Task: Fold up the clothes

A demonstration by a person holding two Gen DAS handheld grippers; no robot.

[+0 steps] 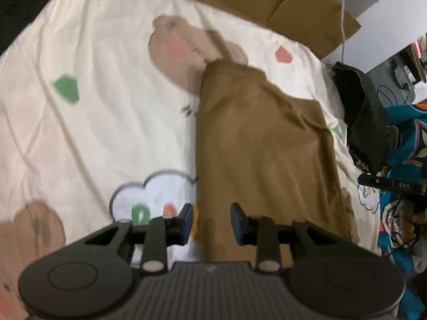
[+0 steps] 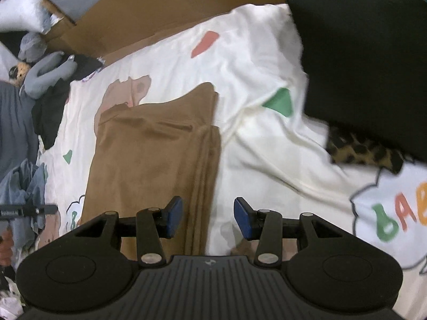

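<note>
On the bed: we see a brown garment (image 1: 264, 144) folded into a long strip, lying flat on a cream bedsheet (image 1: 93, 122) printed with bears, clouds and coloured shapes.
Left gripper (image 1: 211, 222): we find its blue-padded jaws parted with nothing between them — it hangs above the near end of the brown garment, whose left edge runs just under the gap.
Right gripper (image 2: 208, 218): jaws parted wider, also empty; the garment's layered right edge lies below its left pad, and bare sheet shows under the right pad.
Garment's lie: from both views it stretches away from the grippers toward a cardboard sheet (image 1: 280, 2) at the far edge of the bed.
Folds: we count several stacked edges along the garment's right side in the right wrist view.
Surroundings: a black cloth (image 2: 360, 53) over a leopard-print item (image 2: 363, 152) at right — a grey plush toy (image 2: 45, 72) at far left.
</note>
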